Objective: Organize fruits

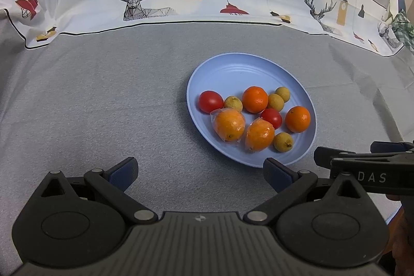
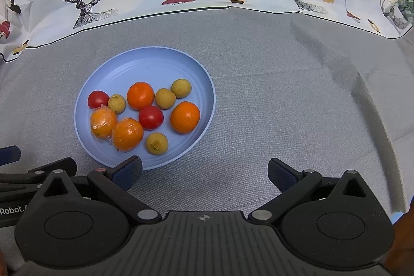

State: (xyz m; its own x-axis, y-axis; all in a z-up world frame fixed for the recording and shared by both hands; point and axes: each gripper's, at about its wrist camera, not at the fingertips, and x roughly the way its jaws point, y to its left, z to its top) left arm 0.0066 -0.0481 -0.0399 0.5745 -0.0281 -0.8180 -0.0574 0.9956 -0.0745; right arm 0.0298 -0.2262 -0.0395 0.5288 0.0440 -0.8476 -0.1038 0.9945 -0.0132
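From the left wrist we see our left gripper (image 1: pixel 200 170) with jaws spread wide and nothing between them, above the grey-clothed desk (image 1: pixel 90 100). Ahead and to the right sits the blue plate (image 1: pixel 233 66), carrying 2 bare oranges, 2 plastic-wrapped oranges (image 1: pixel 229 124), 2 red tomatoes and 4 small yellow-green fruits. From the right wrist, our right gripper (image 2: pixel 204 171) is likewise released and empty, its left fingertip (image 2: pixel 128 170) overlapping the plate's (image 2: pixel 155 58) near rim.
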